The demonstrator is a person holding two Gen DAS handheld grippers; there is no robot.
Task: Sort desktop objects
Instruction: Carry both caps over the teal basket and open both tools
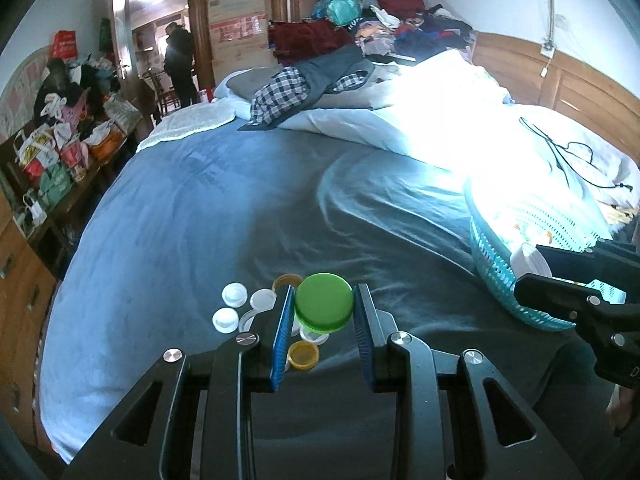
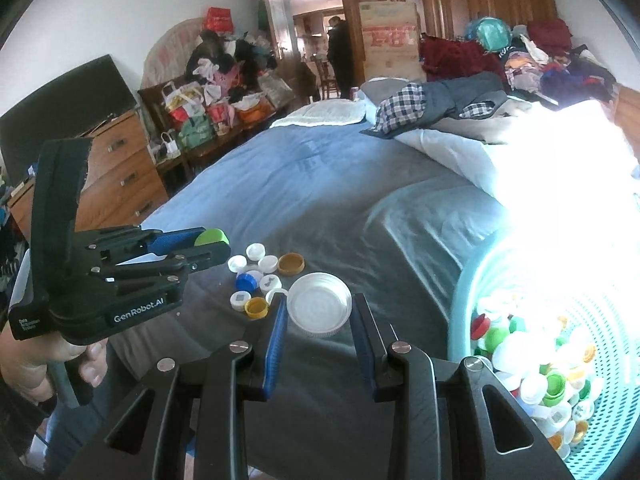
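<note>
Caps in hand, we hold the round green plastic cap (image 1: 324, 301) clamped in the left gripper (image 1: 324, 312) and the wide white plastic lid (image 2: 320, 304) in the right gripper (image 2: 320, 312), so we should carry both level over the turquoise mesh basket (image 2: 464, 280) on the bed before releasing.

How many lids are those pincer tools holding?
2: a round green plastic lid in the left gripper, a round white plastic lid in the right gripper. No grip is hidden.

My green cap (image 1: 324, 301) looks smooth matt plastic, the white lid (image 2: 320, 304) glossy ridged plastic, the bedspread (image 1: 180, 216) soft cloth, the basket (image 2: 600, 320) perforated plastic.
</note>
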